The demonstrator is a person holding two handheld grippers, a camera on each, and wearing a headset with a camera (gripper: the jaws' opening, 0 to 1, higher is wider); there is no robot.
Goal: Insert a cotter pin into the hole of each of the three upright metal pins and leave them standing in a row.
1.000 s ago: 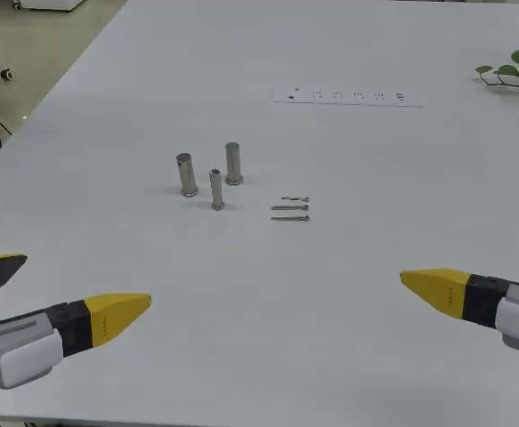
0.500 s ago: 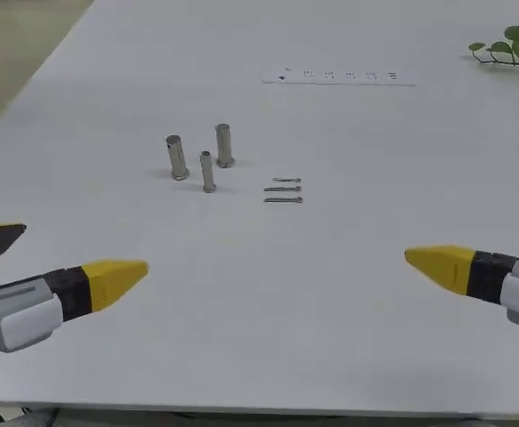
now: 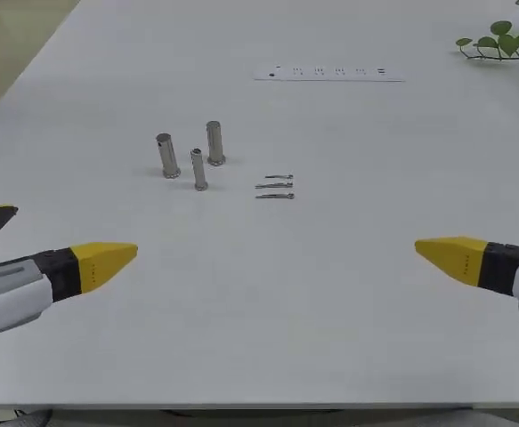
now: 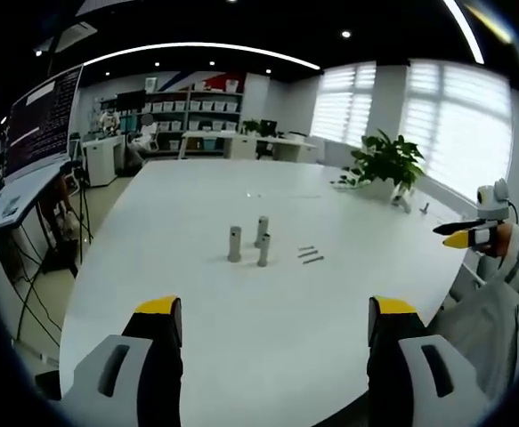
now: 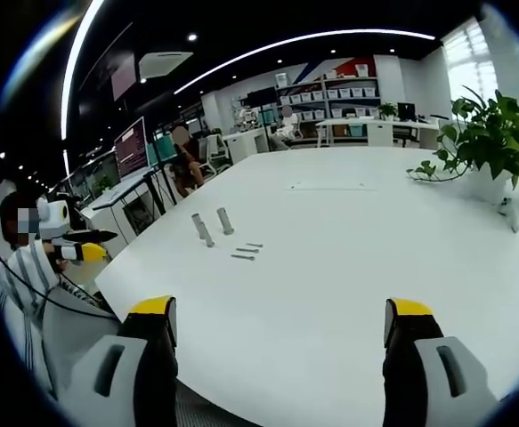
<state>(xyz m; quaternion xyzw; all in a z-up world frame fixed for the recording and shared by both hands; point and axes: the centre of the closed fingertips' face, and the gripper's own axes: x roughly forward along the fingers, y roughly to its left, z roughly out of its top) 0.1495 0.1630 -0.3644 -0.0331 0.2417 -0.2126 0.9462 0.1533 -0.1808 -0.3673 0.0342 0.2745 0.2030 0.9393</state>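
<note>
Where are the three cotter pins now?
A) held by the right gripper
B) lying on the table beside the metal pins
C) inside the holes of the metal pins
B: the cotter pins lie flat on the table, apart from the upright metal pins.

No legible text or labels anywhere

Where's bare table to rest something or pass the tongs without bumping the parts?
Bare table runs between the left tongs and right tongs, nearer than the metal pins and cotter pins. Also free: from the cotter pins back to the power strip. Crowded: the cluster of metal pins, with cotter pins beside.
</note>
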